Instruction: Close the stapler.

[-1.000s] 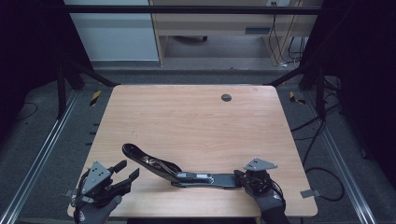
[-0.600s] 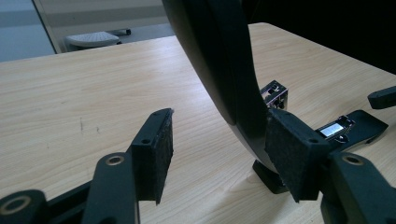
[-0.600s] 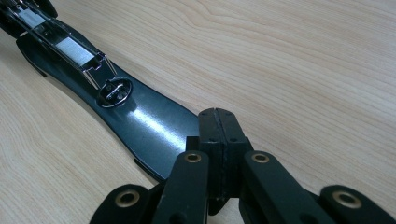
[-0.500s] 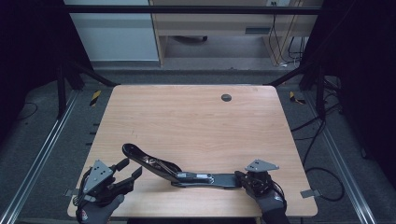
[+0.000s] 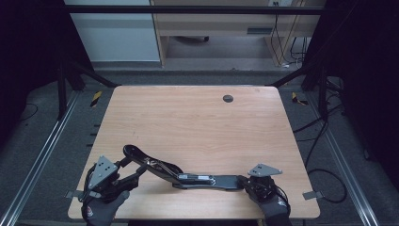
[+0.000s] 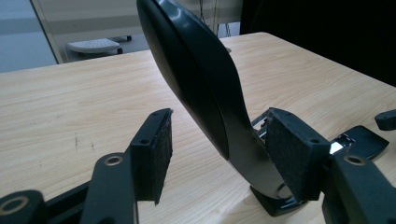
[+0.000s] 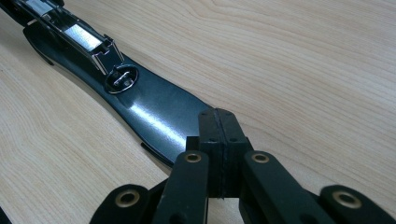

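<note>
A black stapler (image 5: 188, 178) lies swung open near the table's front edge. Its base (image 7: 154, 112) lies flat, and the metal staple channel (image 7: 79, 35) is exposed. Its top arm (image 6: 196, 79) rises up and to the left. My left gripper (image 5: 131, 170) straddles that arm. Its jaws have just been opening; the left pad (image 6: 161, 154) stands clear of the arm and the right pad (image 6: 292, 158) sits close beside it. My right gripper (image 7: 223, 135) is shut, pads together, with its tips resting on the base's right end.
The wooden table (image 5: 188, 122) has a dark round grommet (image 5: 227, 98) near its far edge. Both gloved hands sit at the front edge. Metal rails run along both sides, and cables lie on the floor at the right.
The left gripper's jaws stand a little wider around the stapler's raised arm. The right gripper and the stapler have not moved.
</note>
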The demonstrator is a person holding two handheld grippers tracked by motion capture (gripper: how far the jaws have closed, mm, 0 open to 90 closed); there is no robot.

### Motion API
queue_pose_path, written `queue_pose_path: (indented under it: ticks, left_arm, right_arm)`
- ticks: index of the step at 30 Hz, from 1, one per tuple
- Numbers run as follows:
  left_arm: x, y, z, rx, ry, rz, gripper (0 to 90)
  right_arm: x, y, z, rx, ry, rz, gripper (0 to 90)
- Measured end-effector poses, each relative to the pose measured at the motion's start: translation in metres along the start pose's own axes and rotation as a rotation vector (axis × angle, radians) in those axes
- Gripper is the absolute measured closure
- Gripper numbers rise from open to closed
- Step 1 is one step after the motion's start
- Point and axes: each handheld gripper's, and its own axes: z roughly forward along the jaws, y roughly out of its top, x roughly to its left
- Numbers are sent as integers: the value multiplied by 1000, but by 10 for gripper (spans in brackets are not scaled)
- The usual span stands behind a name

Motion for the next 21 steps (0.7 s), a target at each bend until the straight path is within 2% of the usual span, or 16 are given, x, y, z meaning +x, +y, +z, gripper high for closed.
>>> queue_pose_path:
  ticks: [4,10,11,13,21]
  left_arm:
    - [0,2,6,4,-8,-4,410]
    - [-1,5,14,7,-5,6,421]
    - [-1,5,15,4,-3,8,424]
    - [-1,5,16,2,-3,4,445]
    - [-1,5,15,-5,5,-9,501]
  right_arm:
    - [0,0,1,5,-6,10,900]
    - [-1,0,5,7,-2,-6,900]
    - [-1,1,5,20,-1,11,900]
    - [-1,0,7,14,-1,-4,900]
    - [0,0,9,34,6,0,900]
